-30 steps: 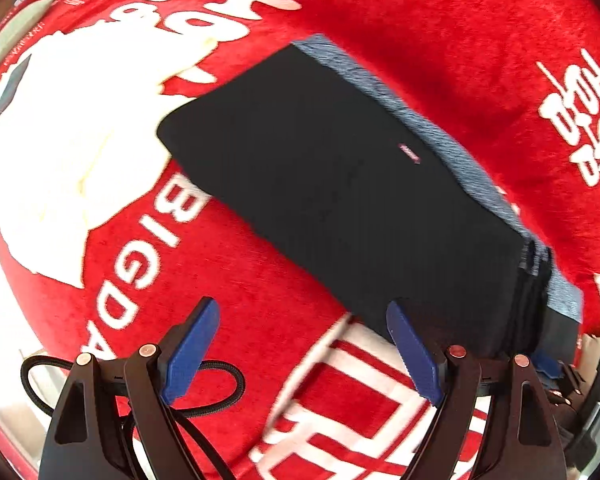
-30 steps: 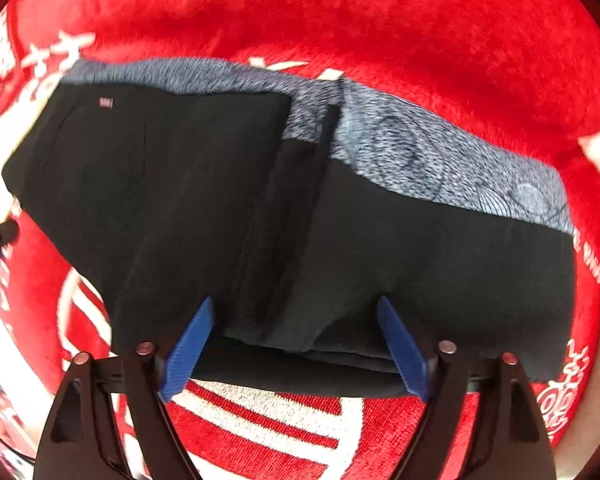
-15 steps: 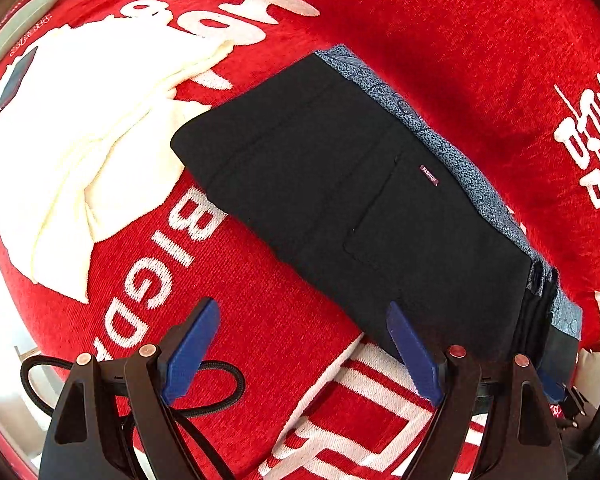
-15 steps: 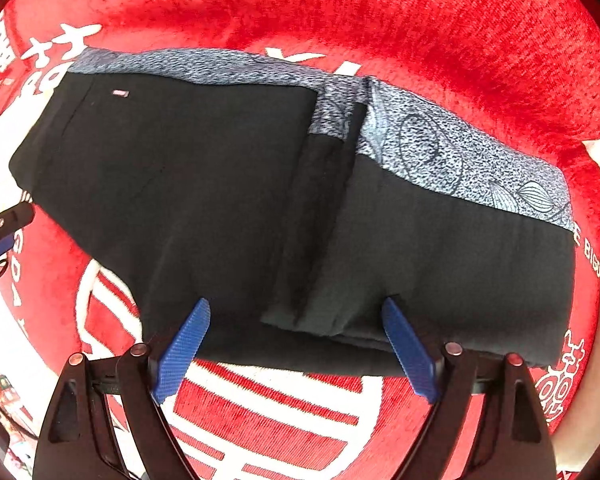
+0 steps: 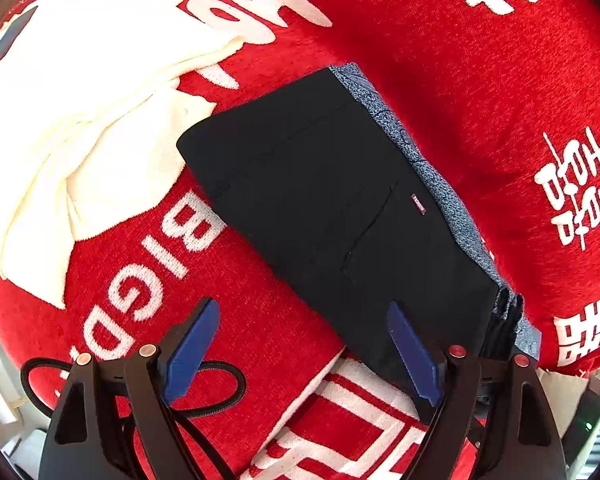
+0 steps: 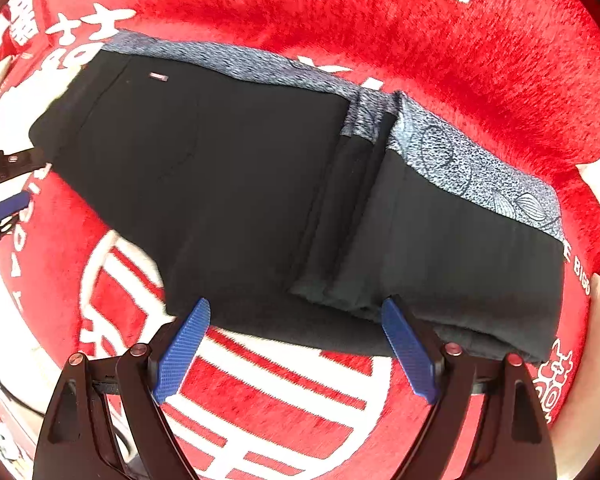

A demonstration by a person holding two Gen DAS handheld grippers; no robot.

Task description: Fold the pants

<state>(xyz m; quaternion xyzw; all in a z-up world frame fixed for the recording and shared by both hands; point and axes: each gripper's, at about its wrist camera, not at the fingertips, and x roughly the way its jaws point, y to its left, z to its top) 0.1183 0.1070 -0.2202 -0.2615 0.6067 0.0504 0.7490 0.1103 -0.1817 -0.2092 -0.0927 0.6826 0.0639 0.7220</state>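
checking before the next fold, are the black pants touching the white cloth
Touching. In the left wrist view the corner of the folded black pants lies against the edge of the white cloth, with no red blanket showing between them there.

It looks like a home, though little beyond the work surface shows. A plush red blanket (image 5: 440, 60) with large white characters and letters fills both views, with a cream garment (image 5: 80, 128) lying at the upper left of the left wrist view.

Folded black pants (image 5: 340, 216) on red blanket (image 5: 460, 80); left tongs (image 5: 304, 344) gape — empty.
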